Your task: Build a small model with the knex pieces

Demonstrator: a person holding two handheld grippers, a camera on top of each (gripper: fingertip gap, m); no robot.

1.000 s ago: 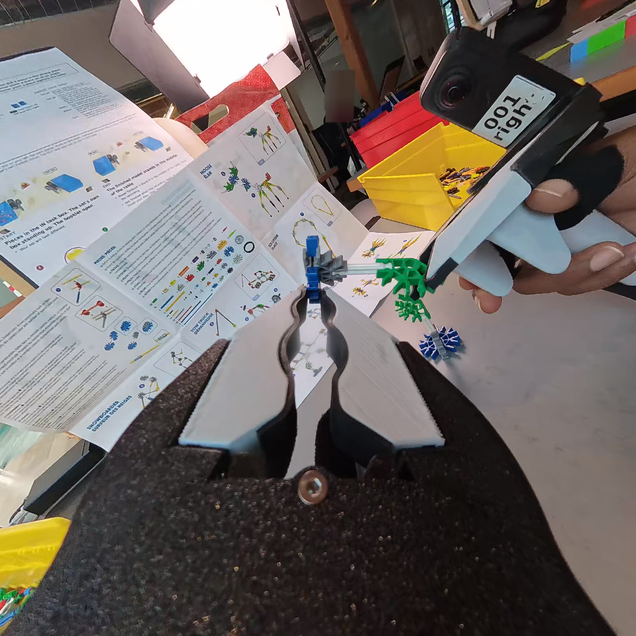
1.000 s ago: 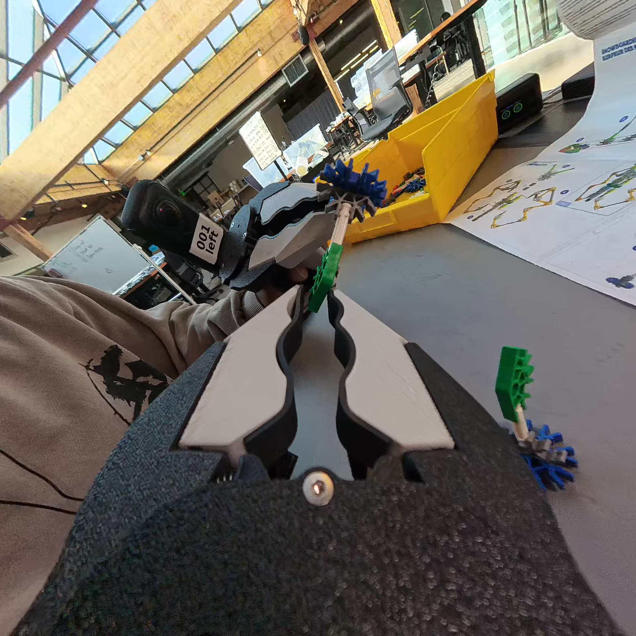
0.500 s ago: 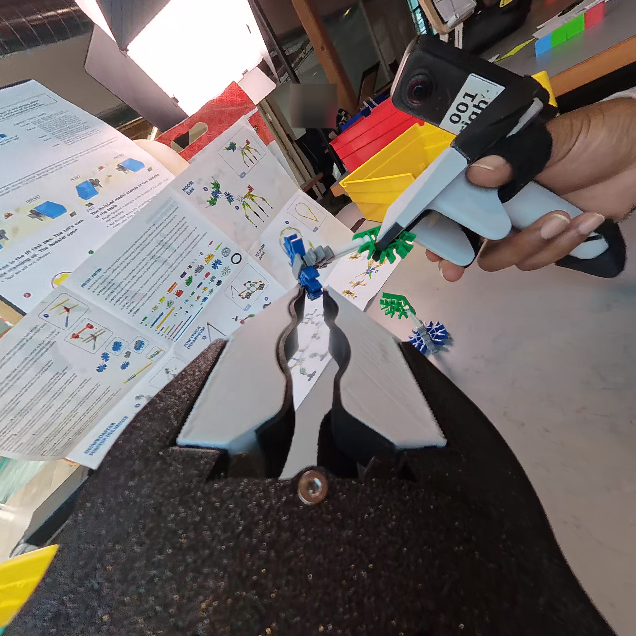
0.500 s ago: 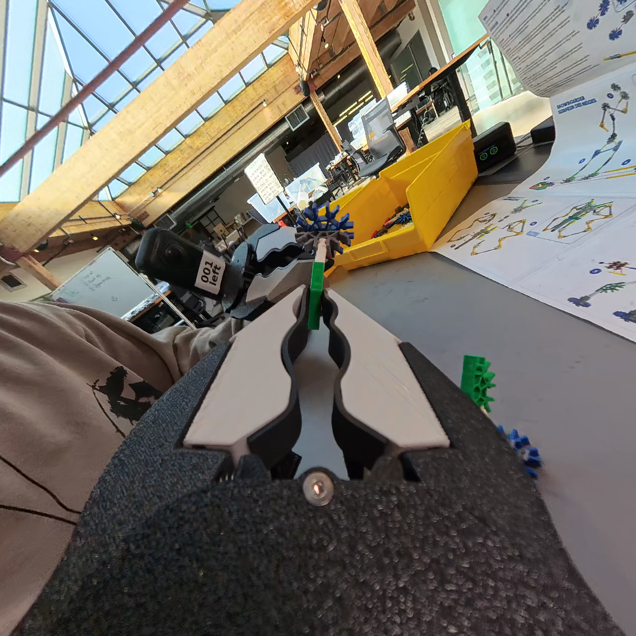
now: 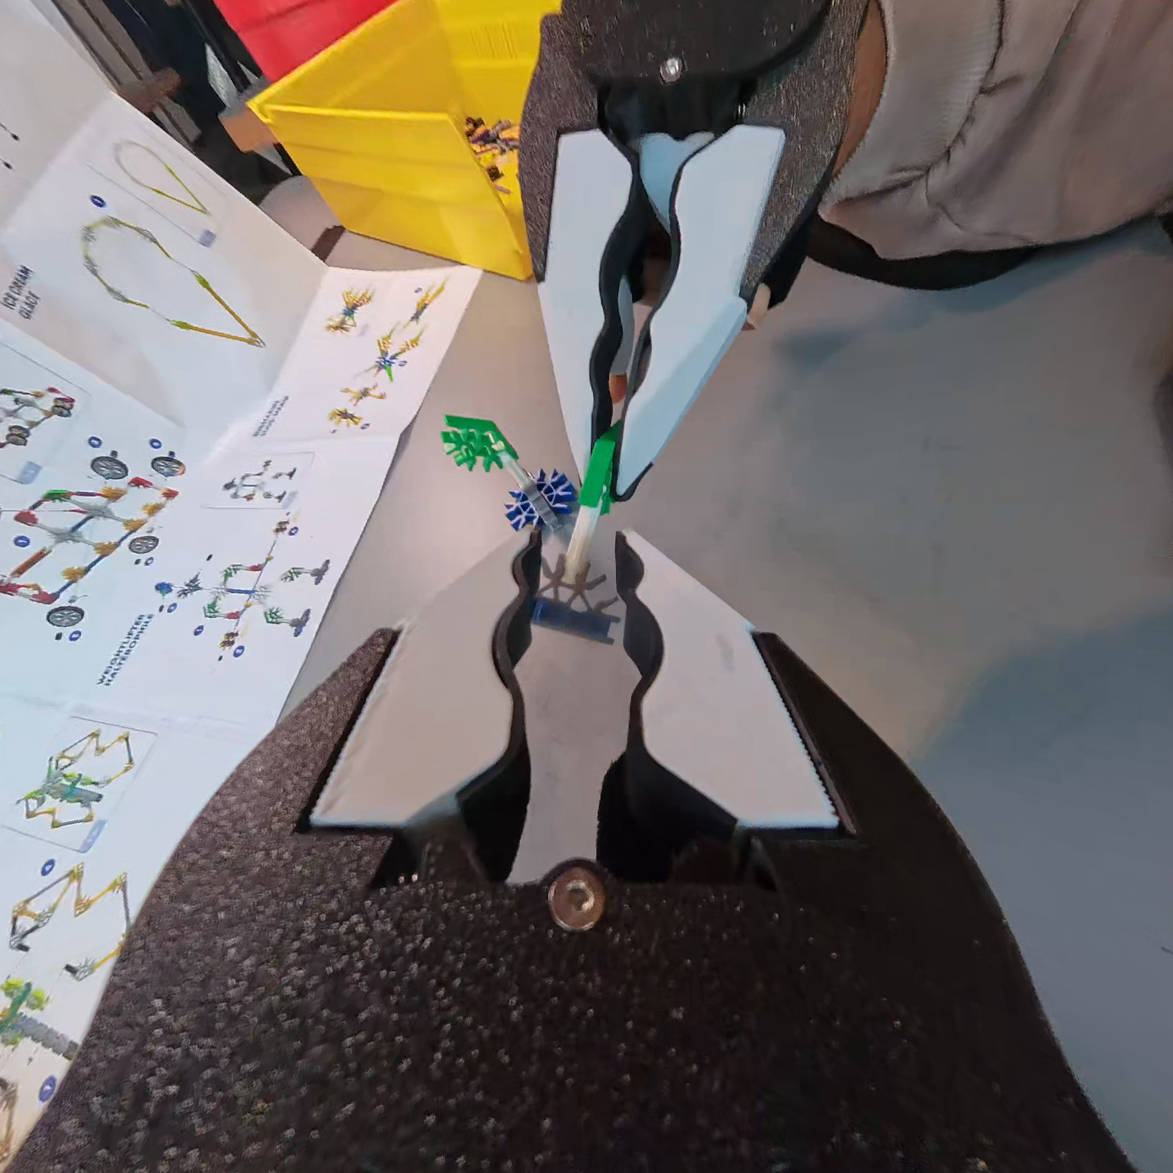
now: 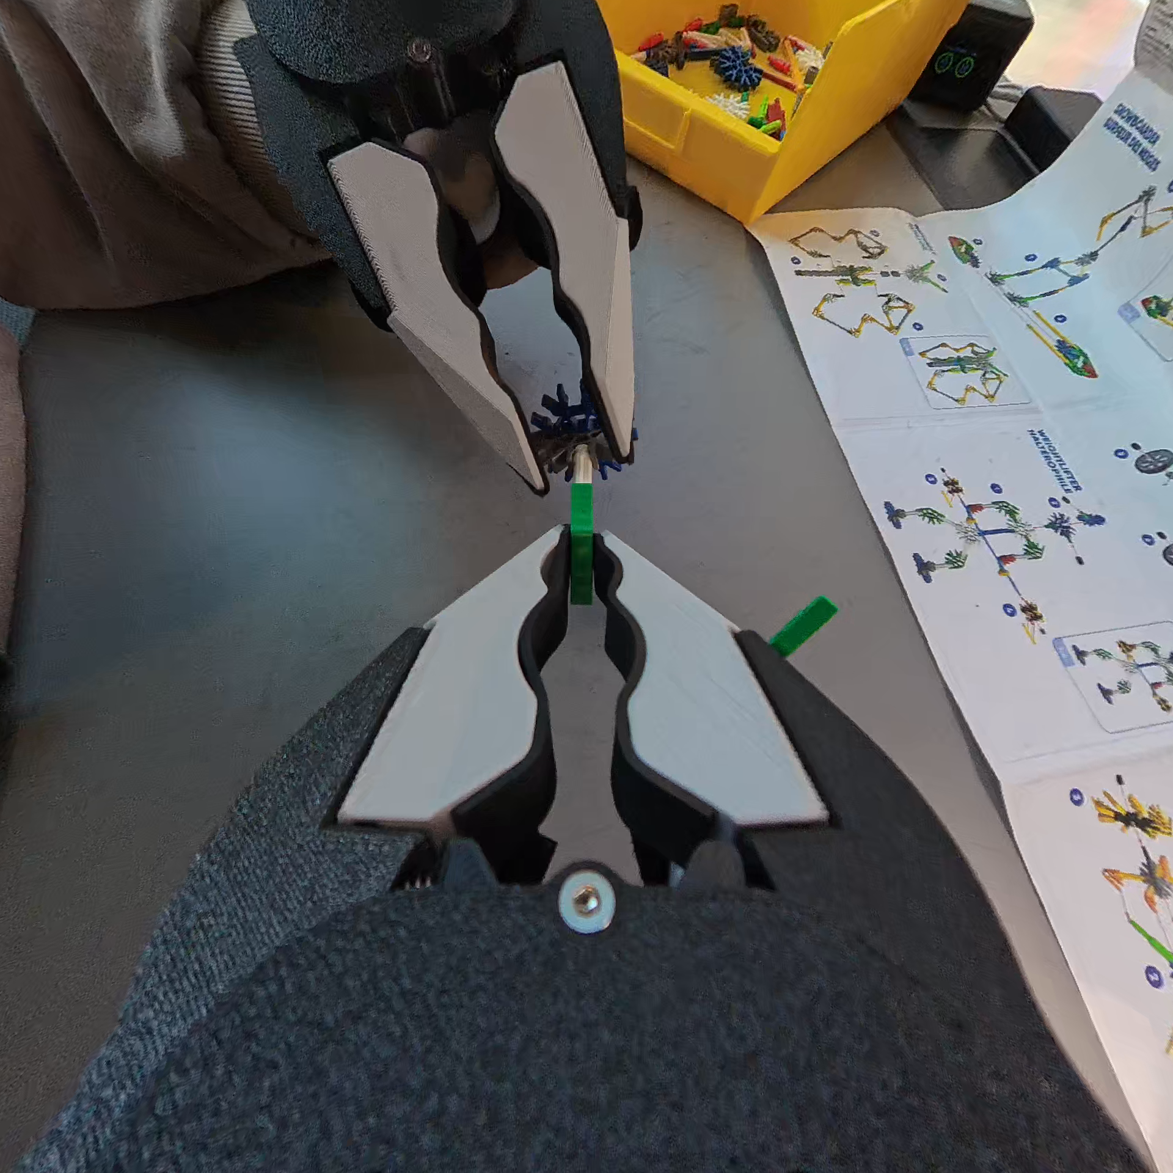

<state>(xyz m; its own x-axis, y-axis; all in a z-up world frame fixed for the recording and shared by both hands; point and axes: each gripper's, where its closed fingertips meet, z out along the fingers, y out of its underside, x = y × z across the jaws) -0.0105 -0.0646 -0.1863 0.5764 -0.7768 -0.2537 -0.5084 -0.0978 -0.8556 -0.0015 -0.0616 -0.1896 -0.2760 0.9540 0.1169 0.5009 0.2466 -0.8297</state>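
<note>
My right gripper [image 6: 581,533] is shut on a green connector [image 6: 581,558], its pads pressing on both flat faces. A white rod [image 5: 581,533] runs from it to a grey connector [image 5: 568,581] joined with a blue connector [image 5: 571,619]. My left gripper [image 5: 574,539] is open. The grey and blue connectors stand between its pads, which do not press on them. The right wrist view shows the left gripper [image 6: 584,470] straddling the blue connector [image 6: 565,412]. The left wrist view shows the right gripper [image 5: 603,489] pinching the green connector [image 5: 596,470].
A second small assembly, a green connector [image 5: 473,444] on a rod with a blue connector [image 5: 539,501], lies on the grey table [image 5: 888,571]. There are also a yellow parts bin [image 6: 762,146], a folded instruction sheet [image 5: 190,444] and a black device [image 6: 965,57]. The tips of both grippers are at nearly the same place.
Both grippers have tipped down from mid-air to point at the table. My left jaws have opened off the blue connector they gripped. My right gripper stays shut on the green connector.
</note>
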